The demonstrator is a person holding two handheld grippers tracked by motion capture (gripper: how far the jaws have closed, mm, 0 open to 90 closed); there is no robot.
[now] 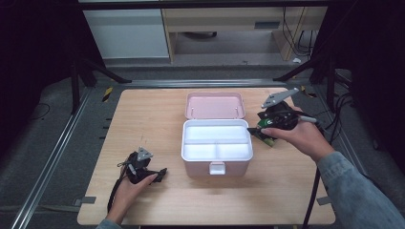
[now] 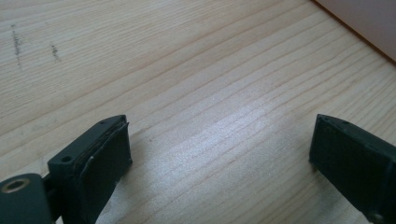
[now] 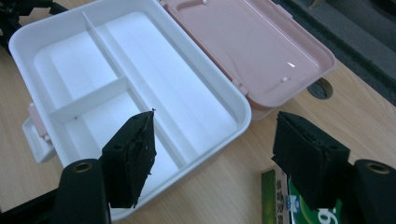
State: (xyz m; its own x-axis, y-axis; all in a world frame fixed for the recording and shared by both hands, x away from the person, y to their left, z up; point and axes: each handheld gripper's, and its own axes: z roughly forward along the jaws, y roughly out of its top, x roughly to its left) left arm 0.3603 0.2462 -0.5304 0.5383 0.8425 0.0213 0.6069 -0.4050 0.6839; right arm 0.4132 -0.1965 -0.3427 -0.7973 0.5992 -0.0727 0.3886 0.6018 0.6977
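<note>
I keep my right gripper [image 1: 254, 131] unclenched above the green packet [image 3: 299, 205], which lies on the desk [image 1: 143, 124] beside the open box [image 1: 216, 145], ready for packing; left gripper [image 1: 161, 173] rests released, empty

Green packet [image 3: 299, 205]: digit "9", rest illegible.

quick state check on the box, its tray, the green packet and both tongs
box: open, pink lid folded back flat
white tray: three compartments, all empty
green packet: on the table right of the box, not gripped
left tongs: open, empty, over bare wood
right tongs: open, nothing between them
</note>
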